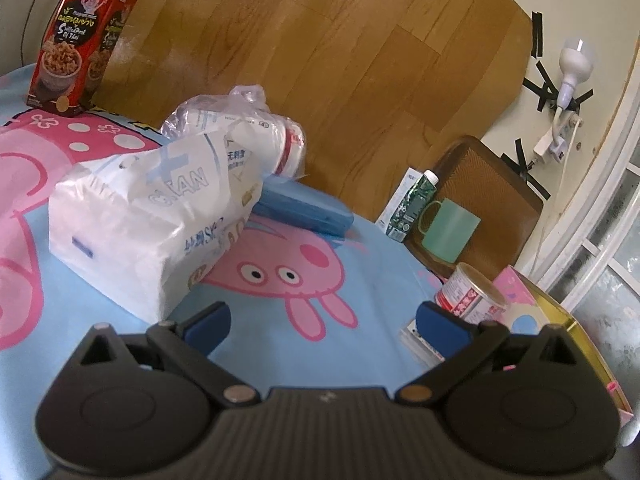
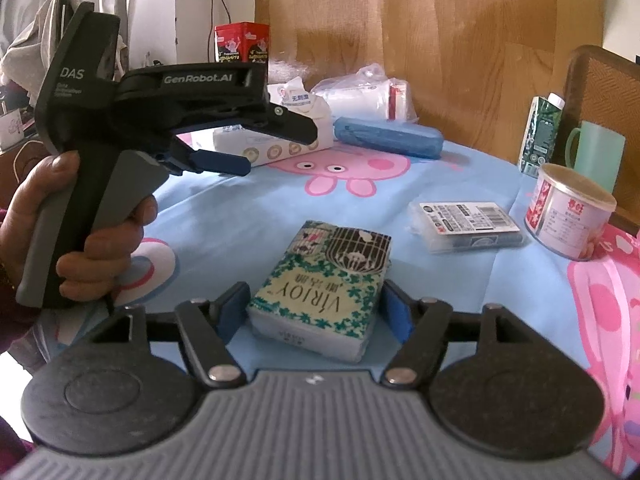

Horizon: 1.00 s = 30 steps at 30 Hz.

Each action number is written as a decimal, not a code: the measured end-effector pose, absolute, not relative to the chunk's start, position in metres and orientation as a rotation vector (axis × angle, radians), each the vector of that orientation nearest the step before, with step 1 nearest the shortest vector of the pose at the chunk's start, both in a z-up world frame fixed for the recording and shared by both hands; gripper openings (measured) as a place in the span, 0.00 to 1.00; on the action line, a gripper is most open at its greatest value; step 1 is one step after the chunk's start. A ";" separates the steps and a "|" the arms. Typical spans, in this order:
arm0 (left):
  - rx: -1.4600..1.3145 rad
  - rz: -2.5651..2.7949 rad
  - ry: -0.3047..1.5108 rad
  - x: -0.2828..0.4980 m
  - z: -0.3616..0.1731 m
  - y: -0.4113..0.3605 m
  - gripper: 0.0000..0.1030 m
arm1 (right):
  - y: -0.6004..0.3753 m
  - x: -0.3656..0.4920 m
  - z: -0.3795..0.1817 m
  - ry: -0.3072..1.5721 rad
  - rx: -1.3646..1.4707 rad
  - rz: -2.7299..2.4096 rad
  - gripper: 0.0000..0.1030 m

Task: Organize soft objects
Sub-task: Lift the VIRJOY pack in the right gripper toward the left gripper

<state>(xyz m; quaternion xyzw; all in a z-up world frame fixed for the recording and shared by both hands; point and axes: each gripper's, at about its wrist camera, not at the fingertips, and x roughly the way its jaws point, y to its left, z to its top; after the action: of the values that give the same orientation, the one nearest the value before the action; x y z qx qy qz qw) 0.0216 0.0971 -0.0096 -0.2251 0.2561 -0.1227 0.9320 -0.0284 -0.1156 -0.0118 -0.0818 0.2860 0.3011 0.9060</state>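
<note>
My right gripper [image 2: 314, 312] straddles the soft, leaf-printed tissue pack [image 2: 320, 290] on the cartoon tablecloth [image 2: 460, 280], blue pads seemingly just clear of its sides. My left gripper [image 1: 323, 320] gapes wide, empty, near the crinkly white tissue bag [image 1: 144, 224].

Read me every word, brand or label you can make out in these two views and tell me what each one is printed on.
"VIRJOY": green-leaf tissue pack, between the right tool's open jaws.
"GenRobot.AI": top of the left tool.
"DAS": handle of the left tool; smaller lines below too small to read.
"AN" (partly hidden): big white tissue bag.
Red box: script too blurred to read.
Can, carton, flat barcoded packet: print too small.
</note>
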 end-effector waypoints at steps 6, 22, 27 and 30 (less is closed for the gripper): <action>-0.456 -0.257 0.527 0.022 -0.010 0.096 0.99 | -0.116 -0.028 -0.011 0.592 -0.168 0.627 0.74; -0.460 -0.257 0.530 0.022 -0.010 0.095 0.99 | -0.114 -0.028 -0.011 0.592 -0.167 0.624 0.75; -0.460 -0.256 0.529 0.022 -0.010 0.095 0.99 | -0.114 -0.028 -0.011 0.592 -0.166 0.624 0.75; -0.457 -0.260 0.527 0.021 -0.009 0.094 0.99 | -0.114 -0.028 -0.011 0.592 -0.165 0.625 0.75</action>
<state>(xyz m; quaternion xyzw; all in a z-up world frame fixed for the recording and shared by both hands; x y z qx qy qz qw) 0.0213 0.0940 -0.0094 -0.2235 0.2576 -0.1272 0.9314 -0.0280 -0.1142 -0.0110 -0.0800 0.2865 0.3025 0.9056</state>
